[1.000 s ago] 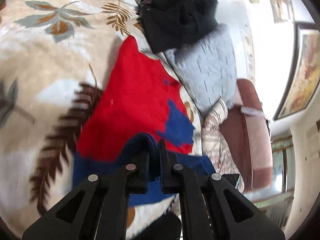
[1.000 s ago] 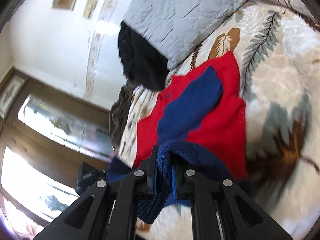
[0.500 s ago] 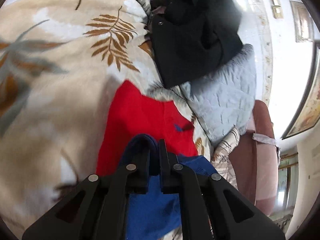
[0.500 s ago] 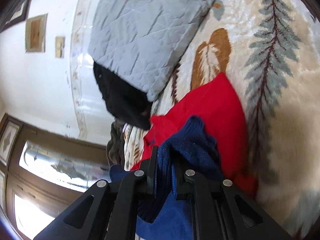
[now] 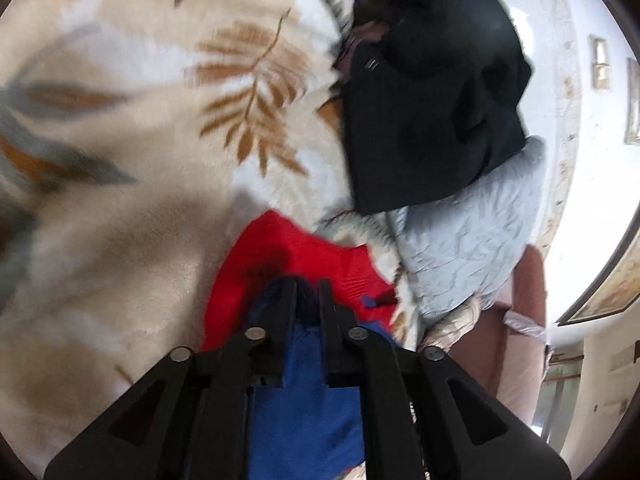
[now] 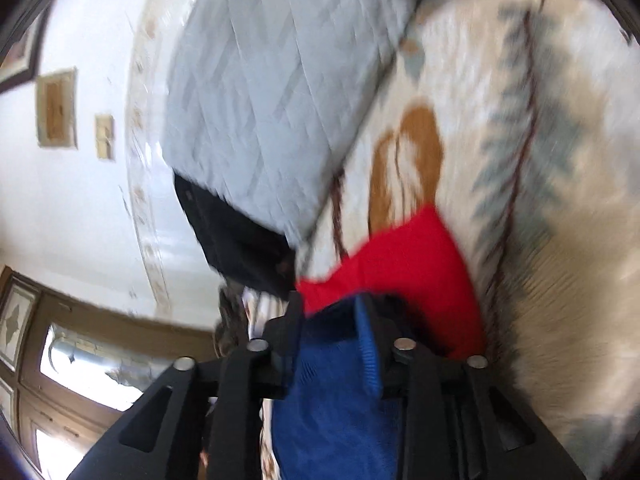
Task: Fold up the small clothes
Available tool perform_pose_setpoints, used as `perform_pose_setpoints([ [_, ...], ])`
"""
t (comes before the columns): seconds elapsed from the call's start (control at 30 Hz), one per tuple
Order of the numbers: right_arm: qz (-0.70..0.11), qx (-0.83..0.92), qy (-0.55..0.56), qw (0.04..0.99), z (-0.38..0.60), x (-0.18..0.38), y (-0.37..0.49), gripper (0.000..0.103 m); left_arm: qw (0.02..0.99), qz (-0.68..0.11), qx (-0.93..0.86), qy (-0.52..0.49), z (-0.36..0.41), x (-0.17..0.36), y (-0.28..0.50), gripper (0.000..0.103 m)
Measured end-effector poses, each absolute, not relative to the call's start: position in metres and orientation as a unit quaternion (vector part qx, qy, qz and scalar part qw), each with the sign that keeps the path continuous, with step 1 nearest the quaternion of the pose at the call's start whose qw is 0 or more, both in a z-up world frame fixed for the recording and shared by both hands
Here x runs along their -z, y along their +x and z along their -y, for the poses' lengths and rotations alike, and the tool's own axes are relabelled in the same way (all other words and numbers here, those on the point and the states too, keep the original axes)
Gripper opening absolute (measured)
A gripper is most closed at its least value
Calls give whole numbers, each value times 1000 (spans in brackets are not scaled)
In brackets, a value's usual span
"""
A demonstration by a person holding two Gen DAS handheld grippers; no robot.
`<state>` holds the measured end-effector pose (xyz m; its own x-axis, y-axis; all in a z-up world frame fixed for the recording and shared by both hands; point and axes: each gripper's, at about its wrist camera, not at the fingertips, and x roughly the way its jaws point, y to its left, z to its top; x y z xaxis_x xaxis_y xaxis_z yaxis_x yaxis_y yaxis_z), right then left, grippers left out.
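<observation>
A small red garment with a blue hem and sleeves (image 5: 276, 248) lies on a leaf-patterned blanket (image 5: 120, 184). My left gripper (image 5: 307, 292) is shut on its blue hem (image 5: 308, 400), folded up over the red body. In the right wrist view my right gripper (image 6: 334, 308) stands wider, with the blue hem (image 6: 332, 392) lying between its fingers over the red body (image 6: 404, 268). Both views are blurred.
A black garment (image 5: 432, 92) and a grey quilted pillow (image 5: 468, 240) lie just beyond the red garment, also in the right wrist view as pillow (image 6: 276, 100) and black cloth (image 6: 236, 240). A maroon chair (image 5: 520, 340) stands beside the bed.
Both grippers carried the blue hem forward over the red body toward the collar. The right gripper's fingers have spread apart since half a second ago.
</observation>
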<state>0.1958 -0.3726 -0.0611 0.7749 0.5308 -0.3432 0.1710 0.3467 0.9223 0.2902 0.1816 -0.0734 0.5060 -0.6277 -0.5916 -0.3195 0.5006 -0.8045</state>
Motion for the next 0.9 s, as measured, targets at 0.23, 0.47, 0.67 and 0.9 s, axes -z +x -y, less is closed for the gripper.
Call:
perform_pose_setpoints([
  [0.23, -341, -89, 439, 826, 366, 29, 184, 45, 747, -465, 109, -463, -191, 43, 234, 47],
  [0.47, -398, -48, 317, 860, 322, 44, 221, 47, 761, -486, 113, -414, -169, 69, 231, 48],
  [0.67, -414, -36, 262, 871, 300, 56, 249, 41, 782, -506, 94, -352, -157, 78, 252, 56],
  [0.9, -334, -47, 247, 908, 305, 29, 234, 11, 823, -473, 106, -296, -141, 64, 248, 12],
])
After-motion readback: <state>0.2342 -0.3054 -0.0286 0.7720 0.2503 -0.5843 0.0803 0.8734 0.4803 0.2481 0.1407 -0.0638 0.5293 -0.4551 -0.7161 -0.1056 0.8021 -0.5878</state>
